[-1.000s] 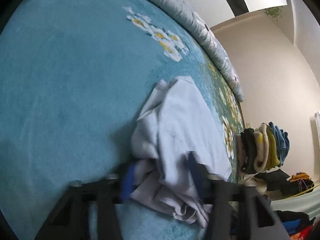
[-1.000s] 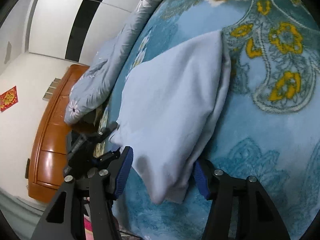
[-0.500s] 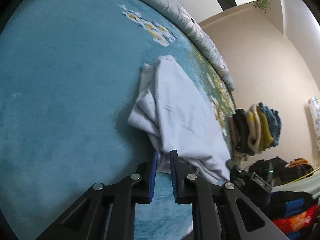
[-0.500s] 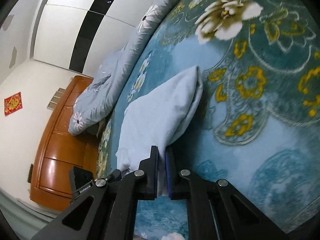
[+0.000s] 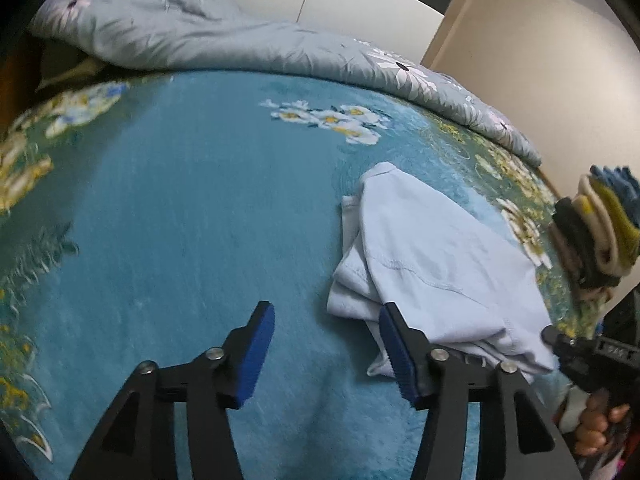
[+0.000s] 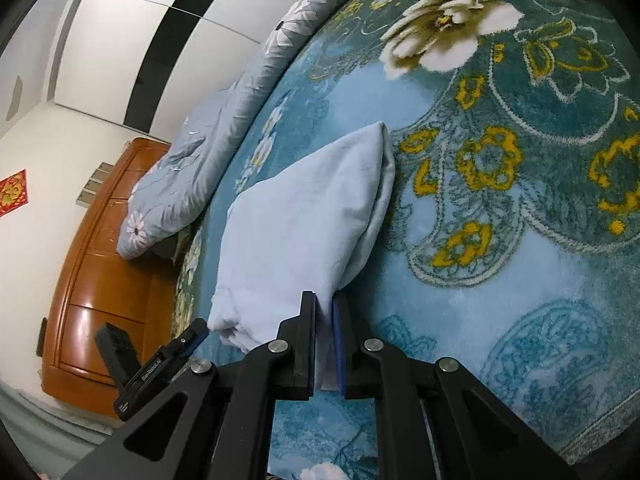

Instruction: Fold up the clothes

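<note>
1. Change: left gripper (image 5: pixel 326 344), pinched on the cloth's near edge half a second ago, now has its fingers spread wide with nothing between them; it has swung off to the left, over bare blanket. Right gripper (image 6: pixel 323 344) unchanged, blue pads still clamped on the near corner.
2. Surface: teal plush blanket (image 5: pixel 180 208) on a bed, white-and-yellow flower print. Grey floral quilt (image 5: pixel 224 40) bunched along the far edge. Right wrist view: wooden headboard (image 6: pixel 104 264) at left, white wall panels with a black stripe behind.
3. Task item: pale blue folded garment (image 5: pixel 436 256) lies flat on the blanket, right of the left gripper; its right pad just overlaps the near-left layers.
4. Far right, left wrist view: stack of folded clothes (image 5: pixel 592 228) beyond the garment; a hand (image 5: pixel 600 428) grips the other tool's handle.
5. Room: wide bare blanket left of the garment; its left edge shows loose stepped layers.
</note>
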`<state>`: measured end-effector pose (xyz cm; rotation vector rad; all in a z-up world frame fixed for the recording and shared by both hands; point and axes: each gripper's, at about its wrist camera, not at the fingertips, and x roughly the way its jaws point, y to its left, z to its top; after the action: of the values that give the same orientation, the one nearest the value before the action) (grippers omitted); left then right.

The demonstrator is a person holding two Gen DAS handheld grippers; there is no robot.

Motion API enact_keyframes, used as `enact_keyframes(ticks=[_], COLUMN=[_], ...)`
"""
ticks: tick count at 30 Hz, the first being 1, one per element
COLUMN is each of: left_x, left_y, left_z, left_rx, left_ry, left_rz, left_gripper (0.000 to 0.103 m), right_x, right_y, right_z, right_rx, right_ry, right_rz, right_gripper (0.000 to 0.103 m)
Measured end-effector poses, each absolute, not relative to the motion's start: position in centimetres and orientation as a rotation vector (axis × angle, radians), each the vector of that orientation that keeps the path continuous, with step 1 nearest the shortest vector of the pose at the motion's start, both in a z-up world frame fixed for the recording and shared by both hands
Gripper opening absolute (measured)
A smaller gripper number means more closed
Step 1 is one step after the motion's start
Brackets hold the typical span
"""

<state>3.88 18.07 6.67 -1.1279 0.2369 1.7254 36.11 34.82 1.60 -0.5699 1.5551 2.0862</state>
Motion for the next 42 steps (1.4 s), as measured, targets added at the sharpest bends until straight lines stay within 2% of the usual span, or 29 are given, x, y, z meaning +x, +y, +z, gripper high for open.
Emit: enact_keyframes(ticks=[4,6,10,19,33,35,37,38,40,42], left_x=[4.1,3.7,2.9,1.0,1.8,1.9,1.8,1.9,2.4,3.8], left_y=[18.5,18.6,18.9,21.5,26.8,26.6,26.2,26.1,26.0,25.7], left_z=[7.0,7.0,6.8,5.6,3.2,3.2,3.0,3.1,3.0,2.7], left_rx=[-1.078,-1.08,-1.092,-1.165,-1.32,-1.335,-1.364,-1.369,-1.38,-1.389], left_ry=[0.285,0.282,0.268,0.213,0.11,0.079,0.024,0.021,0.029,0.037], left_rz=[1.766,1.769,1.767,1.651,1.32,1.313,1.298,1.295,1.275,1.23], left_gripper=[0.063,0.064,0.066,0.071,0.071,0.071,0.067,0.062,0.038,0.03], right_x=[36.2,36.0,35.8,34.9,32.6,32.4,32.3,32.3,32.6,32.9], right_y=[35.0,35.1,35.3,35.5,35.4,35.3,35.3,35.5,35.9,36.2], right_z=[1.3,1.2,1.2,0.8,0.7,0.8,1.0,1.1,1.5,2.1], right_rx=[-0.555,-0.554,-0.546,-0.557,-0.553,-0.552,-0.574,-0.586,-0.569,-0.571], right_ry=[1.56,1.56,1.565,1.574,1.574,1.567,1.537,1.518,1.53,1.521], right_rz=[2.032,2.02,2.01,1.997,2.079,2.085,2.082,2.074,2.096,2.115], right_gripper=[0.029,0.03,0.044,0.054,0.056,0.051,0.018,0.011,0.008,0.007])
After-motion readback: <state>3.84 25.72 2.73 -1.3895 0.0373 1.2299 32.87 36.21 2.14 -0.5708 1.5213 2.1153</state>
